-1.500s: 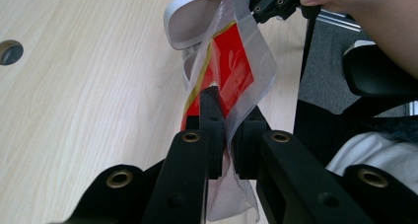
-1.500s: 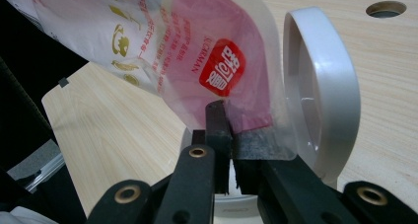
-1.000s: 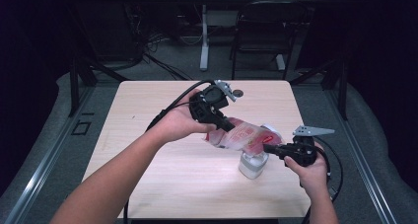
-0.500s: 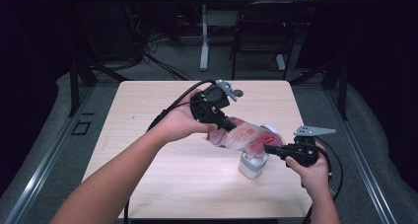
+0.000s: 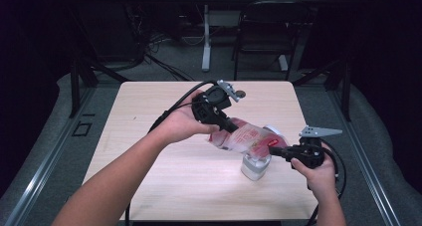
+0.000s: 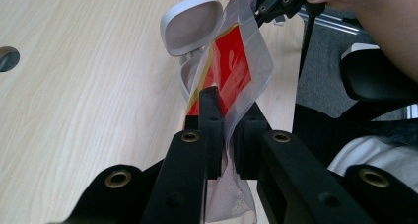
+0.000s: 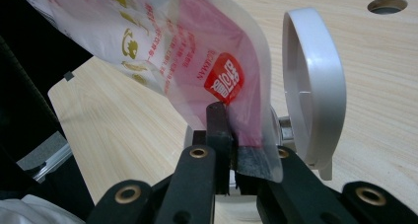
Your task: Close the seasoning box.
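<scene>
Held in the air over the white lidded container (image 5: pixel 255 166), the thin, floppy, slippery plastic pouch (image 5: pixel 245 137) is pinched at opposite edges by the left gripper (image 5: pixel 230 129) and right gripper (image 5: pixel 276 151), sensibly gripped at its stiffer seams.

The table (image 5: pixel 149 136) is pale matt wood grain; the pouch (image 7: pixel 162 41) is glossy translucent plastic film with red print; the white container (image 7: pixel 315 86) looks like smooth matt plastic
</scene>
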